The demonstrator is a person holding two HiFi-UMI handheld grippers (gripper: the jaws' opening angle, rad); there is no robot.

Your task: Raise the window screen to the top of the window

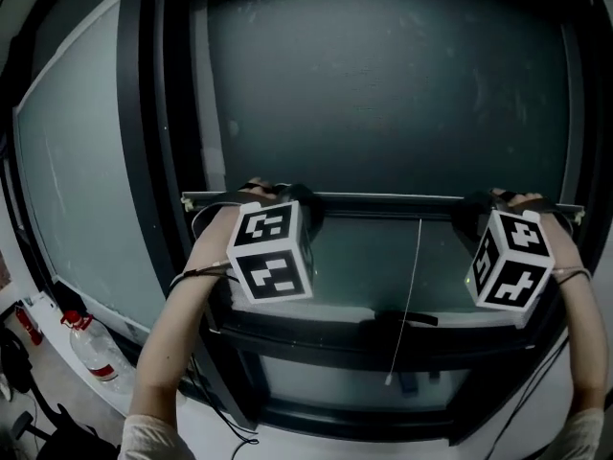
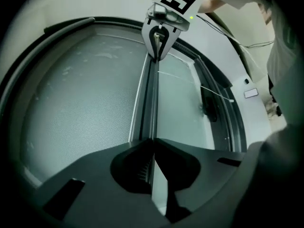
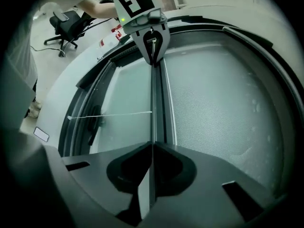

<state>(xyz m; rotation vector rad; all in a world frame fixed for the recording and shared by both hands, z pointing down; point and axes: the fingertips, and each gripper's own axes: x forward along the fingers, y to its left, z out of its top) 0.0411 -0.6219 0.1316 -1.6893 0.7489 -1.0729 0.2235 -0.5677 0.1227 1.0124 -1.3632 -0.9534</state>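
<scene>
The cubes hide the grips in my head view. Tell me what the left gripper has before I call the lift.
Observer: In the left gripper view, the left gripper has its fingers shut on the screen's bar.
Operator: Now report the right one.
Observer: In the right gripper view, the right gripper is shut on the same bar, at its other end.

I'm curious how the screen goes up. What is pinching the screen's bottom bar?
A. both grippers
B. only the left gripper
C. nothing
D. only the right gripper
A: the left gripper and the right gripper each have jaws shut on the bottom bar.
</scene>
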